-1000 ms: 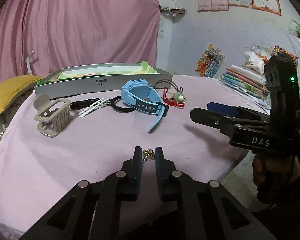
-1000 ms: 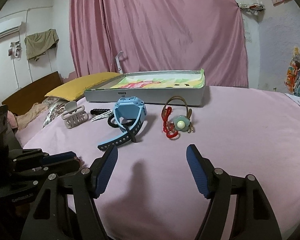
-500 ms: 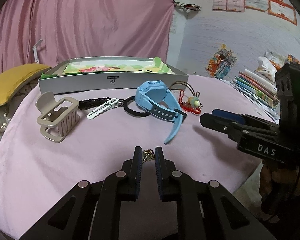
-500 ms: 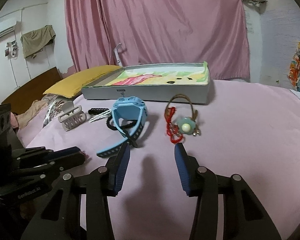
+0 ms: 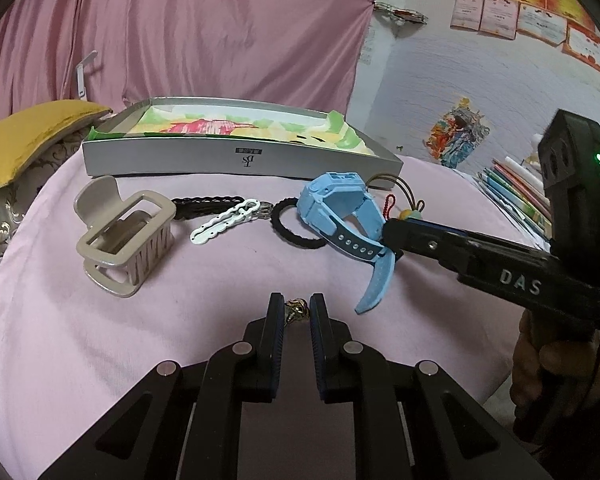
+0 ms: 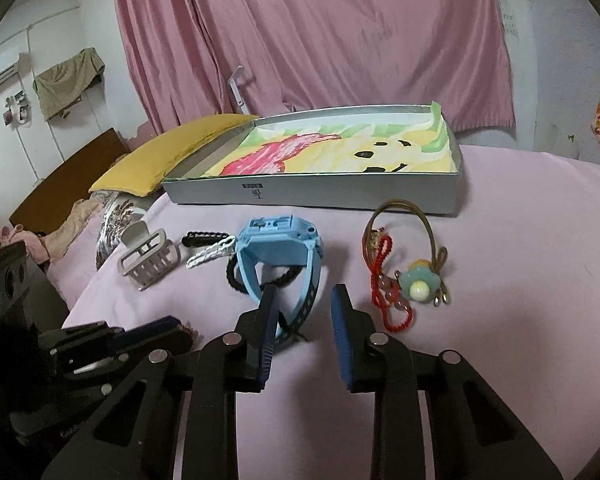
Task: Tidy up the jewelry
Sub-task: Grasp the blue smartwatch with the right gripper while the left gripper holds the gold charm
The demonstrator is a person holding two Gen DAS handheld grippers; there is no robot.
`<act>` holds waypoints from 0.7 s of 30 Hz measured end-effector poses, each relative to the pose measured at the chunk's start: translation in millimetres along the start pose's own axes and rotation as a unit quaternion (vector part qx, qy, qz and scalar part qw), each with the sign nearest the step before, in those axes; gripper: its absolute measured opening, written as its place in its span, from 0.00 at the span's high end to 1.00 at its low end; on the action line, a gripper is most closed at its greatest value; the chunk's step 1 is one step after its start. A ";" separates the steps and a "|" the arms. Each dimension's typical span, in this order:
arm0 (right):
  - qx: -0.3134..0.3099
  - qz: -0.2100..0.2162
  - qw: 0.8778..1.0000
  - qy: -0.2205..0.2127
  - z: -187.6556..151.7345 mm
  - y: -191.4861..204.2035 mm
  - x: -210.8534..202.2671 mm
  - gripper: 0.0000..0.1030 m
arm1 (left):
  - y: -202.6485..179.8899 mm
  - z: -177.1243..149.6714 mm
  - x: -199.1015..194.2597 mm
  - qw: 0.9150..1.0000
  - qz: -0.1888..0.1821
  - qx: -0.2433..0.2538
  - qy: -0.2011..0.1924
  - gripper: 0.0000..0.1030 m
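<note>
Since a second ago my right hand-held gripper [image 6: 303,300] has closed in on the blue watch [image 6: 278,250], jaws just narrowing around its strap without pressing yet. My left hand-held gripper [image 5: 296,308] is clamped on a small gold trinket [image 5: 297,309], short of the silver box [image 6: 380,196]. That box holds only its cartoon lining, as far as I see. Before the box lie the watch, hair claw [image 5: 124,236], black tie [image 5: 296,226], white clip [image 5: 226,220] and red-corded charm [image 6: 416,286], so nearly everything remains.

Left hand-held gripper [image 5: 296,312] clamped, right [image 6: 303,304] narrowing
</note>
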State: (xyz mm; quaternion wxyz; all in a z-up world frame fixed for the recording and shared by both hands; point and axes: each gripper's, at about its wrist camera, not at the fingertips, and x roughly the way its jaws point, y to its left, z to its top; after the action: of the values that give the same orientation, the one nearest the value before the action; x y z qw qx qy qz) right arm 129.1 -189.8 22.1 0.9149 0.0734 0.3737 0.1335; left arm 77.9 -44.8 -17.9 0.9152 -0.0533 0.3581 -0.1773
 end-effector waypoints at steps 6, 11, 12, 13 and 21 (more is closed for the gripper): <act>0.007 -0.004 1.000 0.022 9.0 0.2 14.9 0.77 | 2.0 4.7 3.7 1.000 -0.012 -0.008 0.010 0.88; 0.012 -0.012 0.999 0.044 13.0 -2.5 27.2 0.77 | 2.3 7.7 6.3 1.000 -0.015 -0.008 0.013 0.88; 0.013 -0.013 0.999 0.047 14.0 -1.6 30.8 0.77 | 2.4 8.6 6.9 1.000 -0.015 -0.009 0.015 0.88; 0.013 -0.013 0.999 0.048 13.2 -3.3 29.9 0.77 | 2.0 9.4 7.8 1.000 -0.014 -0.010 0.018 0.88; 0.040 0.017 0.999 0.031 8.3 -12.6 29.0 0.96 | 3.1 12.6 8.1 0.999 -0.023 -0.015 0.021 0.88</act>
State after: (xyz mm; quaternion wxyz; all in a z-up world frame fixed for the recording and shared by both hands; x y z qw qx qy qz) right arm 157.3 -193.4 5.8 0.8970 0.1123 0.4053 0.1362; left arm 92.8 -45.2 -14.4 0.9023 -0.0710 0.3786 -0.1938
